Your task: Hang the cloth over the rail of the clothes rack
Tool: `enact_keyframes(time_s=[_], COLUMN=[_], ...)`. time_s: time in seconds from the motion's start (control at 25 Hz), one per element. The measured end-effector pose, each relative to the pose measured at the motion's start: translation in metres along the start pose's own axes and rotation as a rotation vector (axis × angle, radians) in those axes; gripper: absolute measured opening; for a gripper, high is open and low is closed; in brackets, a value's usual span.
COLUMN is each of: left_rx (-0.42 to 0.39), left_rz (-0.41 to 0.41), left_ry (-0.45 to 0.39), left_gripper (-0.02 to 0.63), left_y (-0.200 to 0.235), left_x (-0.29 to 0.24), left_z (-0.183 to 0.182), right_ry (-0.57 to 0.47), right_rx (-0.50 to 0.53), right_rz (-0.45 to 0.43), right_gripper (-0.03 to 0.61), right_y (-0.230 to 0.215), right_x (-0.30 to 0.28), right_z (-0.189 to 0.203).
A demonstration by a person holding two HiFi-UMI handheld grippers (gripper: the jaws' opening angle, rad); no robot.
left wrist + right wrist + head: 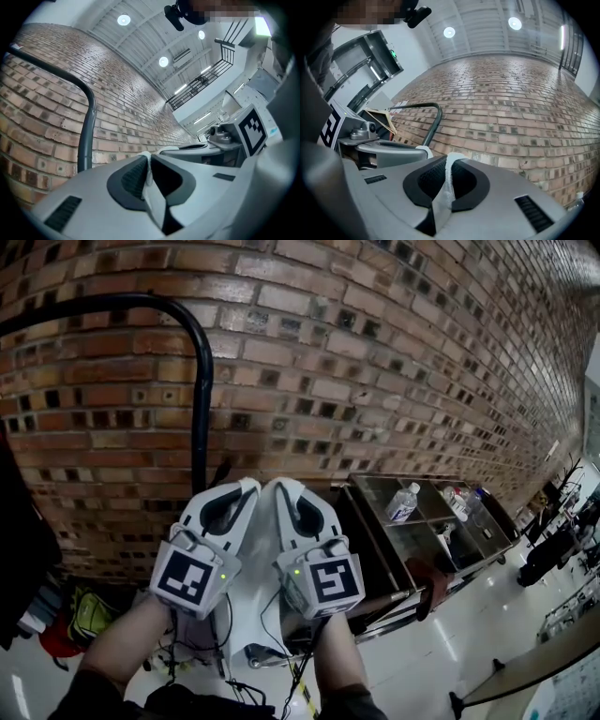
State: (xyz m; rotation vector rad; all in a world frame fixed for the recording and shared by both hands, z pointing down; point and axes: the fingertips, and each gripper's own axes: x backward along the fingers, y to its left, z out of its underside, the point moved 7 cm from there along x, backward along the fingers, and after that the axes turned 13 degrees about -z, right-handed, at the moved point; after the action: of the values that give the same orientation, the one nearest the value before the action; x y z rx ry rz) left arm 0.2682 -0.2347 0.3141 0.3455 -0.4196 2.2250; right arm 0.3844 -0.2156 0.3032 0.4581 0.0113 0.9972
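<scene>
Brick wall [375,352] fills the background. The clothes rack rail [199,381], upper left, is bare: the cloth is not yet over it. Left gripper [147,157] and right gripper [452,159], side by side at frame centre, are each clenched on the white cloth [448,183], probably to hold its top edge level for draping. Its length appears to hang downward.
</scene>
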Motion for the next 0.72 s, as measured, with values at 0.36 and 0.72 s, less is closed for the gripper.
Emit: enact_keyframes(time_s=[0.36,0.72], left_rx=[0.086,0.077], left_rz=[0.004,0.015], left_ry=[0.082,0.061], left_gripper=[0.031,0.031], left_y=[0.030,0.043], left_x=[-0.065,-0.103], left_z=[-0.024,-0.056], right_ry=[-0.024,-0.067], right_rx=[0.020,0.011], right_rz=[0.075,0.078], right_gripper=[0.031,0.031], right_y=[-0.054,-0.092], right_x=[-0.032,-0.052], right_z=[-0.025,-0.053])
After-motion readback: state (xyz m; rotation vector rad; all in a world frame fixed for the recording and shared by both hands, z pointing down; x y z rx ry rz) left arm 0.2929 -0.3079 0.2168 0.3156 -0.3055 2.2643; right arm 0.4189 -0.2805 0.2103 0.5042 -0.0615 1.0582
